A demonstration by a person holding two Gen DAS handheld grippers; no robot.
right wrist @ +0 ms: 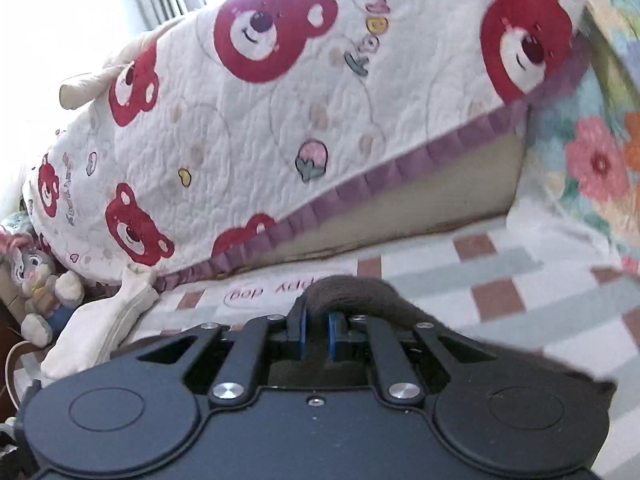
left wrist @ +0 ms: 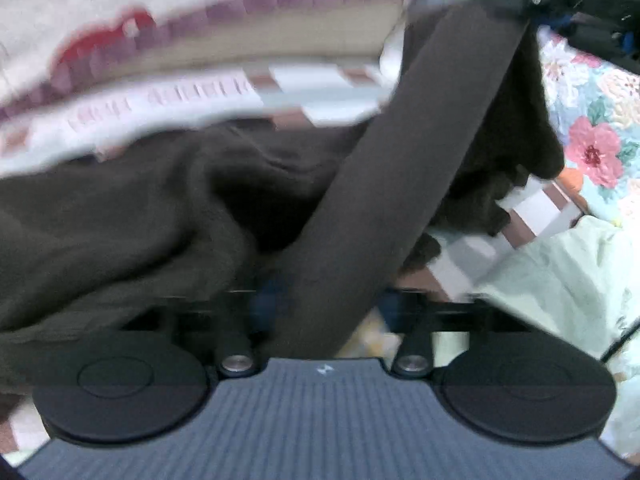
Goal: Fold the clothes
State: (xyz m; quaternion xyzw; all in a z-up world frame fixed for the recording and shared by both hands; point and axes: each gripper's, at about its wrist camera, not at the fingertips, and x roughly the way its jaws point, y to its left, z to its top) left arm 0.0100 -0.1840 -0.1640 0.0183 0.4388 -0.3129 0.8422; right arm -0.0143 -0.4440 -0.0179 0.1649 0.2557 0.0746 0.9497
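**Lifting a dark garment by its band, both fingers pinching**

Holding the dark brown garment point(left wrist: 132, 216) over the checked bed cover point(right wrist: 500, 280), with its band point(left wrist: 400, 152) stretched taut across the left wrist view toward the right gripper point(left wrist: 516, 4). Pinching a fold of that cloth point(right wrist: 352, 284) in the right gripper point(right wrist: 316, 336), blue pads nearly together on it. Running the band down into the left gripper point(left wrist: 320, 300), fingers narrow and apparently clamped on it, though blur and cloth are hiding the pads. Doing this well likely means keeping the band tight and level, raising both ends evenly, and clearing the bear-print cushion point(right wrist: 280, 120) and the pale green cloth point(left wrist: 560, 280) before laying flat.
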